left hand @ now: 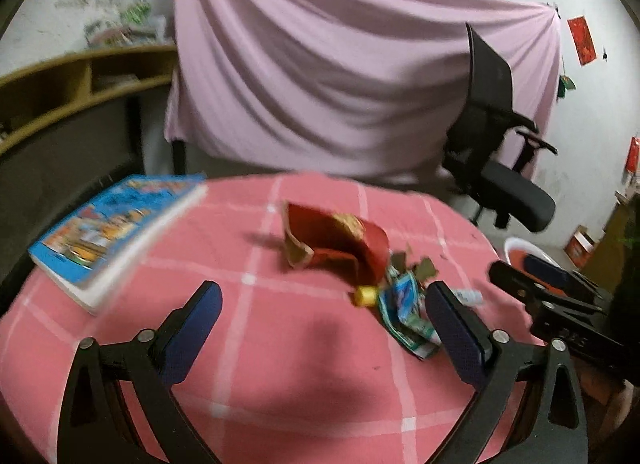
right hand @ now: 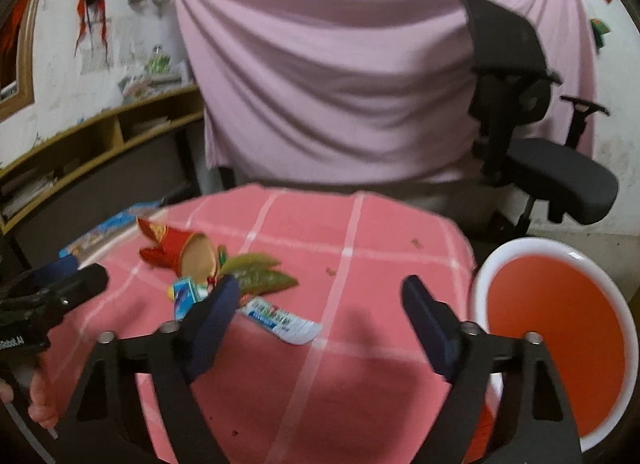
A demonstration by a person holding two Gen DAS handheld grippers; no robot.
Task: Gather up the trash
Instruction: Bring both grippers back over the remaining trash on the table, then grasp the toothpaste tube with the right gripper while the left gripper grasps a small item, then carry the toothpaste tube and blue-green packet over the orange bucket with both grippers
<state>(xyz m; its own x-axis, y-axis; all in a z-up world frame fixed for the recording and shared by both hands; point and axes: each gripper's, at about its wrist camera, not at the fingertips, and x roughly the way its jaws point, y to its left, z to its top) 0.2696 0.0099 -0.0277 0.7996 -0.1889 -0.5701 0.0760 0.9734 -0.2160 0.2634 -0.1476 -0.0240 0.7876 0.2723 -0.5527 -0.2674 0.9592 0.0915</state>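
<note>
There, wrappers (left hand: 408, 316) beside right-hand fingers (left hand: 452, 332).

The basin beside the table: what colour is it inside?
The basin is orange-red inside, with a white rim; the right wrist view shows it best.

I read one marking only: white lettering ending in "Robot.AI" on the black body of the left gripper (right hand: 56, 288), at the left edge of the right wrist view. Print on the white and blue flattened tube (right hand: 282, 320) and the blue-covered book (left hand: 116, 232) is too blurred to read.
</note>
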